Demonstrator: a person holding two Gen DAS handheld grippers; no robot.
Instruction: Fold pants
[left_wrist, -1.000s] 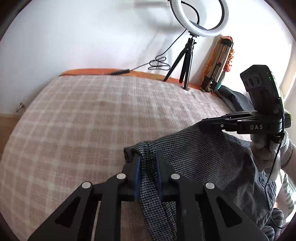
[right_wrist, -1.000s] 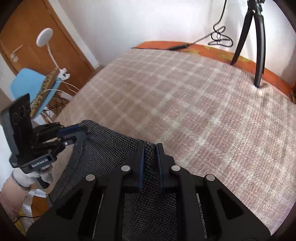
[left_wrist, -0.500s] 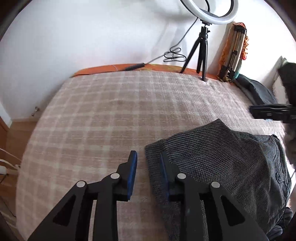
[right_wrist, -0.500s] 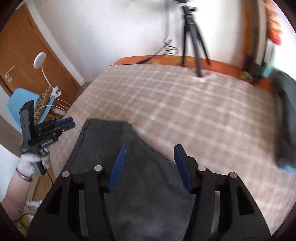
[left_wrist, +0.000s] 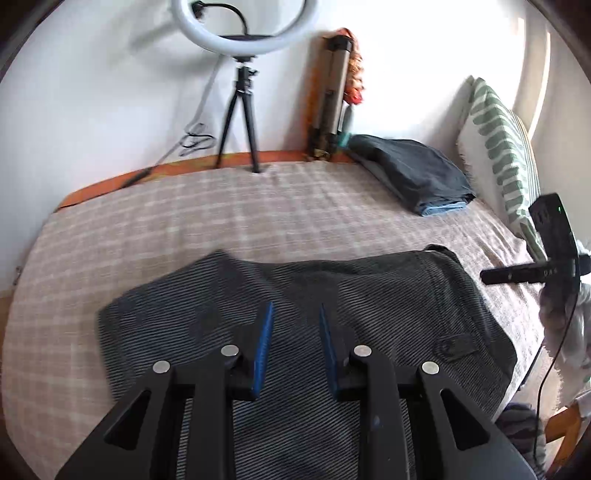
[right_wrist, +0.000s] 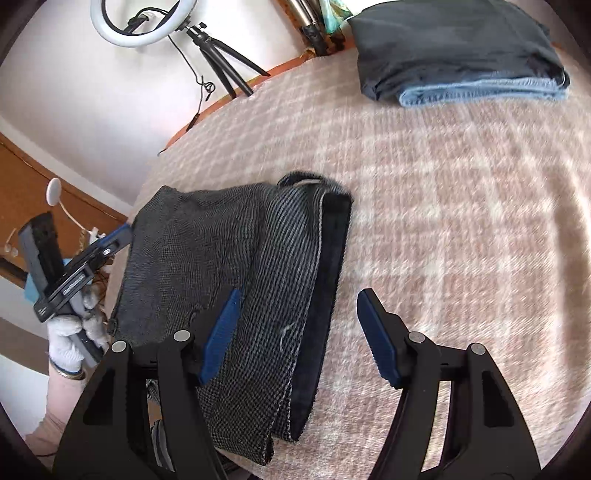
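Observation:
Dark grey woven pants (left_wrist: 332, 295) lie folded on the checked bed cover (left_wrist: 184, 221), near the bed's front edge; they also show in the right wrist view (right_wrist: 221, 258) with the waistband to the right. My left gripper (left_wrist: 295, 314) hovers open and empty above the pants. My right gripper (right_wrist: 295, 306) is wide open and empty, over the pants' waistband edge. Each gripper shows in the other's view, the right one (left_wrist: 517, 275) at the right side and the left one (right_wrist: 92, 254) at the pants' left side.
A stack of folded dark and blue clothes (left_wrist: 413, 173) lies at the far right of the bed, also in the right wrist view (right_wrist: 461, 55). A ring light on a tripod (left_wrist: 240, 92) stands at the far edge. A striped pillow (left_wrist: 502, 147) leans at the right.
Both grippers were shut on the pants' edge a second ago; they have let go and opened. The pants now lie flat folded, and both grippers have pulled back above them.

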